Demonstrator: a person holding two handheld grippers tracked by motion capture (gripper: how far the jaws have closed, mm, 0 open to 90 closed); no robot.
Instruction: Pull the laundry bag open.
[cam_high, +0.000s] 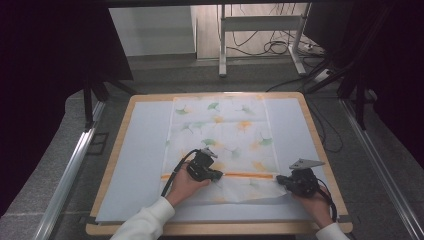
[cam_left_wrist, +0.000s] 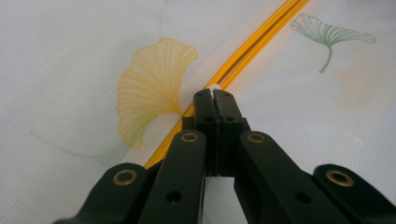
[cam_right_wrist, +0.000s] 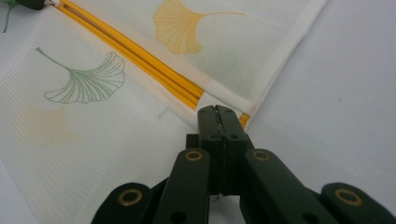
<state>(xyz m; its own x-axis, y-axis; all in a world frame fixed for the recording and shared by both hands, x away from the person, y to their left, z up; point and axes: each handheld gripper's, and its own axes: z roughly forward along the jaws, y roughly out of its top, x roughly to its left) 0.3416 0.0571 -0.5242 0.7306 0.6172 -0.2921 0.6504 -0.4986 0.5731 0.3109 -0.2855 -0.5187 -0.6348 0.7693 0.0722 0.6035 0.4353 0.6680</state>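
Observation:
A white mesh bag (cam_high: 220, 135) printed with green and orange ginkgo leaves lies flat on the mat. An orange zipper (cam_high: 247, 175) runs across its near end. My left gripper (cam_high: 218, 176) sits at the zipper's left part, and its jaws are shut on a small white pull tab (cam_left_wrist: 215, 87) on the zipper (cam_left_wrist: 247, 51). My right gripper (cam_high: 280, 179) is at the zipper's right end by the bag's side seam. In the right gripper view its jaws (cam_right_wrist: 217, 109) are shut on the bag's fabric where the zipper (cam_right_wrist: 135, 56) stops.
A pale blue mat (cam_high: 145, 150) covers the wooden table (cam_high: 112, 165). A metal rail (cam_high: 70, 170) runs along the left side and another along the right. A white stand (cam_high: 222, 45) and cables are on the floor behind.

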